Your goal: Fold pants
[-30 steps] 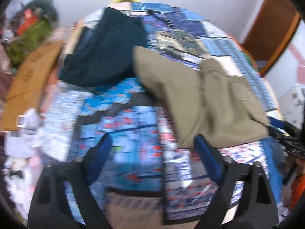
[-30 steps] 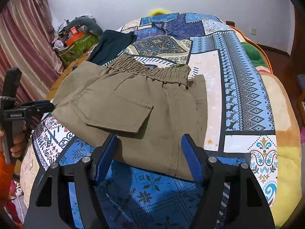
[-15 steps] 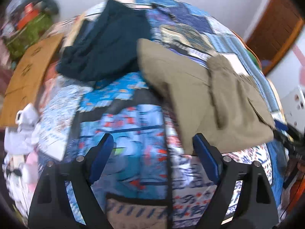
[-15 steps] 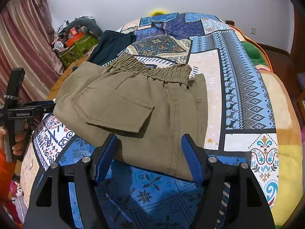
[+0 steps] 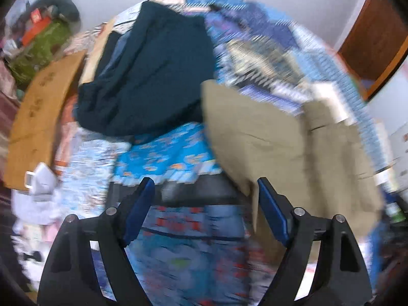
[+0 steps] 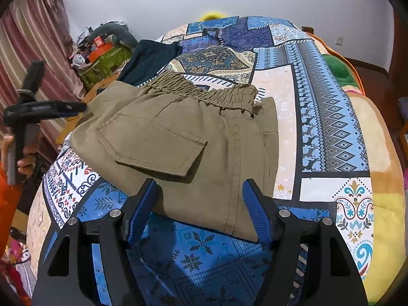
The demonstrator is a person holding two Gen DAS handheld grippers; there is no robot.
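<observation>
The olive pants (image 6: pixel 193 137) lie folded on the patterned bedspread (image 6: pixel 331 117), elastic waistband at the far side and a back pocket flap facing up. They also show in the blurred left wrist view (image 5: pixel 285 142), right of centre. My right gripper (image 6: pixel 199 191) is open and empty, just short of the pants' near edge. My left gripper (image 5: pixel 205 191) is open and empty, with its right finger by the pants' near corner. It also shows at the left in the right wrist view (image 6: pixel 63 108), beside the pants' left edge.
Dark navy pants (image 5: pixel 150 76) lie on the bed beyond the olive pair, also seen in the right wrist view (image 6: pixel 150 58). A brown cardboard piece (image 5: pixel 38 117) and a cluttered green box (image 6: pixel 107 61) stand off the bed's left side. A wooden door (image 5: pixel 374 40) is at the right.
My left gripper has moved forward toward the pants' left edge and the dark pants; its view is blurred with motion. The right gripper and the olive pants have stayed put.
</observation>
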